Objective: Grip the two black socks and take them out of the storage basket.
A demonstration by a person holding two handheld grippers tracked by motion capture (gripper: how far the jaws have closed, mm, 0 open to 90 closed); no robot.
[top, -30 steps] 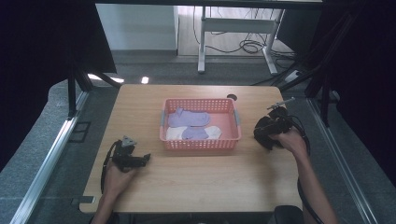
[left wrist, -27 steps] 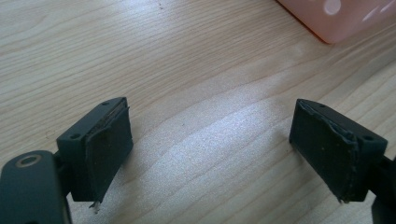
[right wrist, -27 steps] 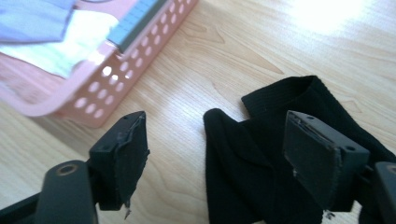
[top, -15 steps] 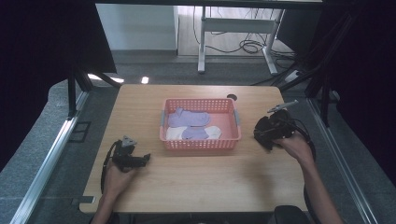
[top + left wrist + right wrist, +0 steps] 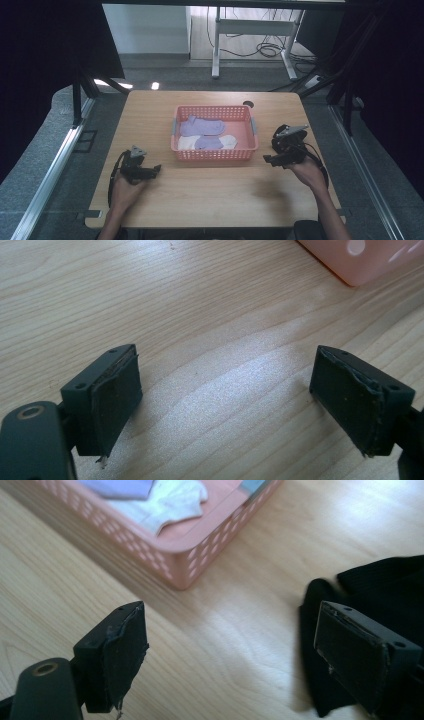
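A pink plastic basket [image 5: 215, 154] sits mid-table holding purple socks [image 5: 202, 126] and a white sock [image 5: 186, 143]. My left gripper [image 5: 156, 169] rests low over bare wood, left of the basket's front, open; its pads [image 5: 117, 395] have nothing between them, and a basket corner [image 5: 370, 260] lies ahead. Right of the basket my right gripper [image 5: 267, 160] is open above the table [image 5: 235, 625]. A black sock [image 5: 380, 585] lies on the wood behind its right pad [image 5: 350, 652]. The basket [image 5: 190, 555] with the white sock [image 5: 170, 502] lies ahead to its left.
A small dark round hole [image 5: 247, 104] marks the tabletop behind the basket. Bare wood [image 5: 220, 195] stretches across the front of the table. Beyond the far edge stand a white desk frame [image 5: 217, 45] and floor cables [image 5: 267, 49].
My right gripper has shifted slightly toward the front edge of the table. The left gripper has not moved.
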